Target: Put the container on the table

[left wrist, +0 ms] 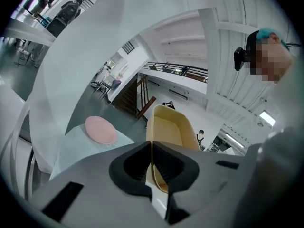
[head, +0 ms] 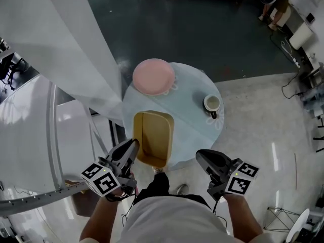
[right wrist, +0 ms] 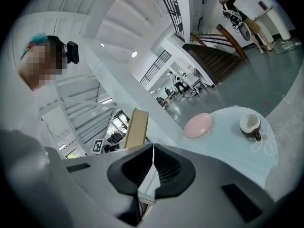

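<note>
A tan rectangular container [head: 153, 137] hangs over the near side of the round, pale blue table [head: 195, 118], its near end past the table's edge. My left gripper [head: 132, 146] is shut on the container's near left rim; in the left gripper view the thin wall of the container [left wrist: 168, 129] runs between the jaws of the left gripper [left wrist: 152, 163]. Whether it rests on the table I cannot tell. My right gripper [head: 200, 156] is shut and empty, to the right of the container. In the right gripper view the container [right wrist: 136, 127] shows edge-on beyond the right gripper [right wrist: 153, 163].
On the table's far side lies a pink plate [head: 153, 76], and a white cup [head: 212, 104] with a dark handle stands at its right. A white sheet [head: 66, 49] hangs close on the left. Cables [head: 291, 87] trail on the floor at right.
</note>
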`<action>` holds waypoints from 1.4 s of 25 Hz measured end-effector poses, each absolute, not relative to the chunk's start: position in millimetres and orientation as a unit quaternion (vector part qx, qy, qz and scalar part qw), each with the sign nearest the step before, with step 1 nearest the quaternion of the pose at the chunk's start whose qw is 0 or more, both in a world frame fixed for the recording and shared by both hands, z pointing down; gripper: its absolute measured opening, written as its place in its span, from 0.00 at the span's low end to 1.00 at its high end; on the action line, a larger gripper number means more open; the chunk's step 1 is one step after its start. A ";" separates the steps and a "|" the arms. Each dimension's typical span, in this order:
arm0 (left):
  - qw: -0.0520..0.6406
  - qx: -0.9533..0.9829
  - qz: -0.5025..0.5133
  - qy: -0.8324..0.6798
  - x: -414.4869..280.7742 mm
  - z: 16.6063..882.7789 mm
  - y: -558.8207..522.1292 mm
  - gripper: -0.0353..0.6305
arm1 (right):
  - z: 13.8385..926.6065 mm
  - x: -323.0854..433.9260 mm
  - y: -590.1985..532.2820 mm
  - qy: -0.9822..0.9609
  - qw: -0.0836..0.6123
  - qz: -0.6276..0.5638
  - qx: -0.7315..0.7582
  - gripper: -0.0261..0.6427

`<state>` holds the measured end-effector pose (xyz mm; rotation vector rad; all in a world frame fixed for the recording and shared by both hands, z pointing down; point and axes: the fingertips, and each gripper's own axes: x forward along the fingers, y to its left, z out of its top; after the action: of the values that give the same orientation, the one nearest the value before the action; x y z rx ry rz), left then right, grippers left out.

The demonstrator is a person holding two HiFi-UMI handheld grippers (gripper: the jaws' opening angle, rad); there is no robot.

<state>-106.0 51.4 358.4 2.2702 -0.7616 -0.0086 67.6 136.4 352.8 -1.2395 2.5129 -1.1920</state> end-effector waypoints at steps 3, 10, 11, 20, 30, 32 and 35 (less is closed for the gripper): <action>0.364 0.883 -0.009 -0.295 -115.5 358.2 30.4 0.10 | 350.4 58.6 118.7 0.824 0.045 -0.388 -0.411 0.07; 0.362 0.884 -0.018 -0.296 -140.0 355.4 -7.3 0.10 | 343.1 40.2 78.8 0.823 0.041 -0.380 -0.420 0.07; 0.361 0.884 -0.019 -0.297 -144.5 356.1 -11.9 0.10 | 343.3 36.5 74.1 0.823 0.041 -0.379 -0.421 0.07; 0.367 0.878 -0.024 -0.306 -167.9 360.3 -45.0 0.10 | 345.1 19.2 41.6 0.820 0.037 -0.383 -0.423 0.07; 0.382 0.869 -0.009 -0.314 -160.4 388.7 -74.4 0.10 | 354.9 26.0 11.9 0.816 0.037 -0.388 -0.428 0.07; 0.385 0.866 -0.006 -0.320 -156.1 393.1 -78.4 0.10 | 358.2 32.9 7.1 0.815 0.035 -0.392 -0.426 0.07; 0.386 0.859 -0.001 -0.336 -152.1 397.2 -78.7 0.10 | 360.5 42.5 2.8 0.816 0.031 -0.399 -0.416 0.07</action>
<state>-152.1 -78.7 397.2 2.1872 -0.8545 -0.0029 42.5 2.8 360.5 -1.2821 2.5153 -1.2291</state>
